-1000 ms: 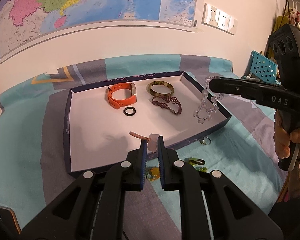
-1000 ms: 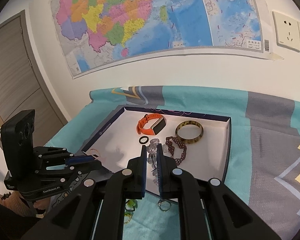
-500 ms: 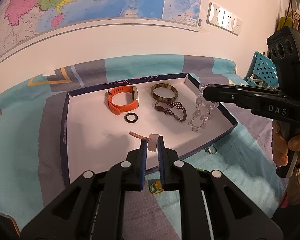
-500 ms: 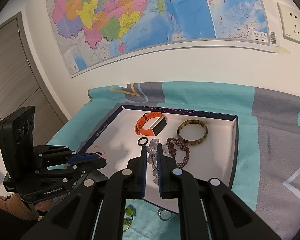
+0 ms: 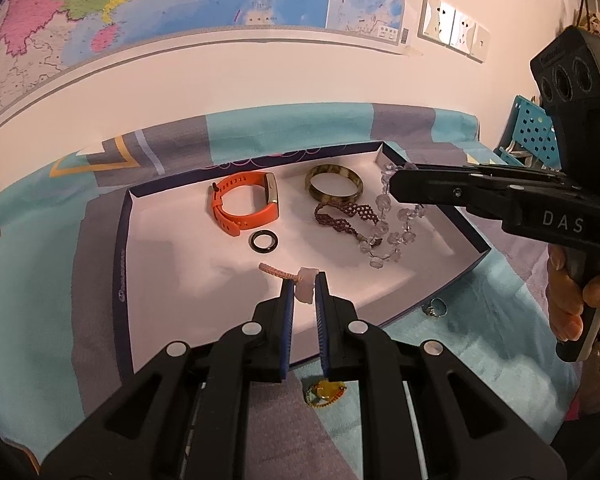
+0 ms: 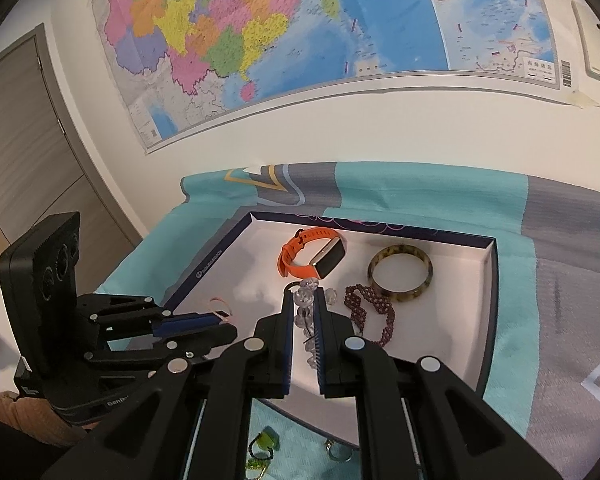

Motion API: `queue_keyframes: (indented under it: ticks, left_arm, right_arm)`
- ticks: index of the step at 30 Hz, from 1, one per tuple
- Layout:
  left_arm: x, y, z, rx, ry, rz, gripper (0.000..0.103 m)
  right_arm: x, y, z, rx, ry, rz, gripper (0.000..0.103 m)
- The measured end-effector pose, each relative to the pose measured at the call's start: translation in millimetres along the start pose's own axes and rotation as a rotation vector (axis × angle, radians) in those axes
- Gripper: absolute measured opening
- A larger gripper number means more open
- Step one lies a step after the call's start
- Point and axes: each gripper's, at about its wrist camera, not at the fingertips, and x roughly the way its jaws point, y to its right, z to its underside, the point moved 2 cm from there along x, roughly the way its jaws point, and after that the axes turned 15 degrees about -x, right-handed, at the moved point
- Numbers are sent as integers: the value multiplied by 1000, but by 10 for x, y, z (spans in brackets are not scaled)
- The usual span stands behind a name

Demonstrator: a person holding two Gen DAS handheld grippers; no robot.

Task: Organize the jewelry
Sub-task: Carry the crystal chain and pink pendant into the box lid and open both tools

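Note:
A shallow white tray with a dark blue rim lies on a teal and grey cloth. In it lie an orange watch, a black ring, a mottled bangle and a maroon beaded bracelet. My left gripper is shut on a pale pink bracelet over the tray's front part. My right gripper is shut on a clear crystal bead strand, whose lower end hangs down to the tray's right part.
On the cloth in front of the tray lie a small ring, a yellow-green trinket and green bead pieces. A wall with a map stands behind. A blue perforated basket is at the right.
My right gripper has carried the crystal strand left, from the tray's right edge to over its inside, and lowered it. My left gripper still holds the pink bracelet over the tray's front.

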Motion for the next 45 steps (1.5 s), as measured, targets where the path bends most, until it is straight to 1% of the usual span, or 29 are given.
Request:
queue_keyframes:
  ticks: [19,41,45]
  left_arm:
    - [213,-43,-96,-1,-26,-40,11]
    - [487,-38,-143,14,-81,-71,11]
    - [538,-46,-165,6,-96,-65,11]
  right_arm:
    - [219,68,-16,19,-29,-13,8]
    - [486,259,74,49,-85,33,8]
    - [533,271,103,51,-101,36,8]
